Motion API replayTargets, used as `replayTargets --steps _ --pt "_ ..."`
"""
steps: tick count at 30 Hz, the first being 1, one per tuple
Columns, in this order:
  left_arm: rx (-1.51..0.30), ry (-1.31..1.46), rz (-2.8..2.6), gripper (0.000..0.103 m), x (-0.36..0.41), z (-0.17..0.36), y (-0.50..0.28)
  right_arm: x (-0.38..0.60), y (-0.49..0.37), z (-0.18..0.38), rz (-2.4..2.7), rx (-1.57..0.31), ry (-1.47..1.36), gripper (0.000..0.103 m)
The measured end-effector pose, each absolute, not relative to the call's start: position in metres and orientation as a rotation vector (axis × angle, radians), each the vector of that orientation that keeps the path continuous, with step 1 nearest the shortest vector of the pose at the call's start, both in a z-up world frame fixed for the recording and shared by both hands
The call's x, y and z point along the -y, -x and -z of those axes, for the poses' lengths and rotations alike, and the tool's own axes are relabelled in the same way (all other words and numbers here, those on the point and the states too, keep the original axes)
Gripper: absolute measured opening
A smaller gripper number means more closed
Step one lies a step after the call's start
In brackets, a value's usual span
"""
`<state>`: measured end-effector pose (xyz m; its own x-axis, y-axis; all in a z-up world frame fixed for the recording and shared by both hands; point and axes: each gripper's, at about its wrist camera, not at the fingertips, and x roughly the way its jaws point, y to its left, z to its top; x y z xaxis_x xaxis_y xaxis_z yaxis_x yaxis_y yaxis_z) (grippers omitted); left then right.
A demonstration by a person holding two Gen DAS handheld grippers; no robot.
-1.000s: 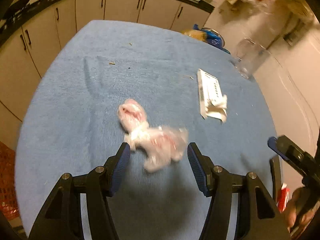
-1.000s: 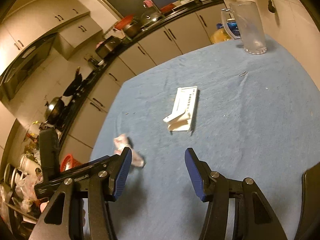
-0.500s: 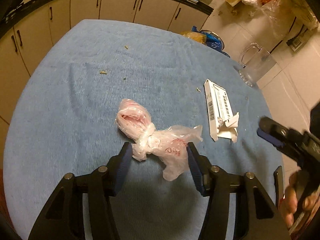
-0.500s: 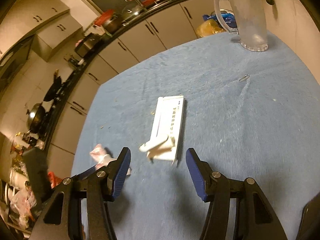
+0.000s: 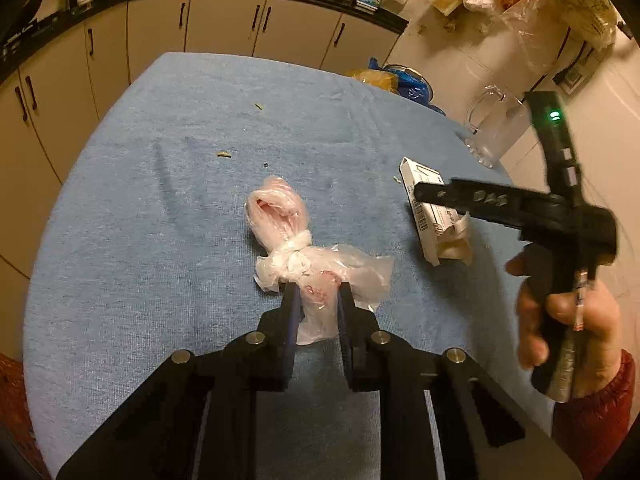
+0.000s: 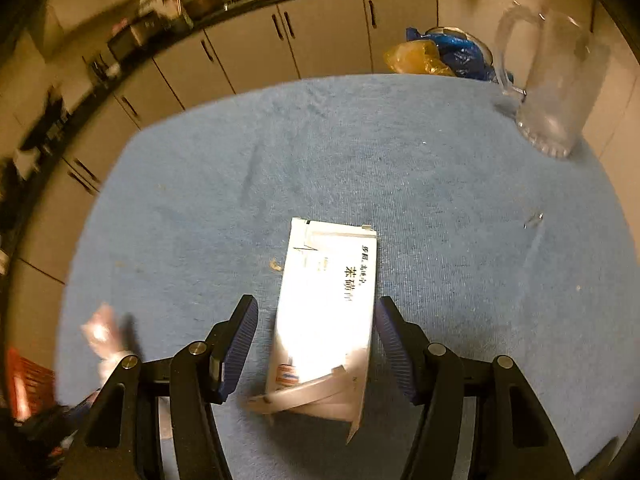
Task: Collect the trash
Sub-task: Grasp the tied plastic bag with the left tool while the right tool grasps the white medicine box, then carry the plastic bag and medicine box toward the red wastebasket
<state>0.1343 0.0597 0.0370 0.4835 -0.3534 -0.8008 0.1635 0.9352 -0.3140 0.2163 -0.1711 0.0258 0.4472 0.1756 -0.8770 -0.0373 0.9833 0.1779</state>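
The knotted plastic bag (image 5: 298, 256) is pinched at its near end by the closing left gripper (image 5: 316, 300) on the blue cloth (image 5: 140, 240). The white carton (image 6: 328, 300) is straddled, untouched, by the opening jaws of the right gripper (image 6: 314, 320).

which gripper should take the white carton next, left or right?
Right. The right gripper already straddles the white carton, jaws opening and pads not yet touching it. The left gripper is closing on the knotted plastic bag, so it is occupied.
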Motion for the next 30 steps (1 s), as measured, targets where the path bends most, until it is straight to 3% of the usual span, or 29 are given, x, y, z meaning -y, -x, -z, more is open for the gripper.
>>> replayTargets --steps 7,11,16,28,30 --pt "-1.027 0.219 0.333 0.021 -0.063 -0.036 -0.133 0.165 -0.205 -0.021 -0.12 -1.095 -0.064 0.057" --pt "-1.028 0.259 0.328 0.043 -0.069 -0.041 -0.133 0.168 -0.189 -0.025 -0.16 -1.076 -0.087 0.056" --pt "-1.038 0.291 0.282 0.052 -0.073 -0.043 -0.14 0.18 -0.164 -0.036 -0.208 -1.037 -0.145 0.056" --pt "-1.088 0.406 0.222 0.055 -0.063 -0.023 -0.176 0.199 -0.123 -0.065 -0.284 -0.959 -0.231 0.057" --pt "-1.074 0.389 0.221 0.05 -0.06 -0.023 -0.174 0.201 -0.117 -0.068 -0.287 -0.947 -0.238 0.057"
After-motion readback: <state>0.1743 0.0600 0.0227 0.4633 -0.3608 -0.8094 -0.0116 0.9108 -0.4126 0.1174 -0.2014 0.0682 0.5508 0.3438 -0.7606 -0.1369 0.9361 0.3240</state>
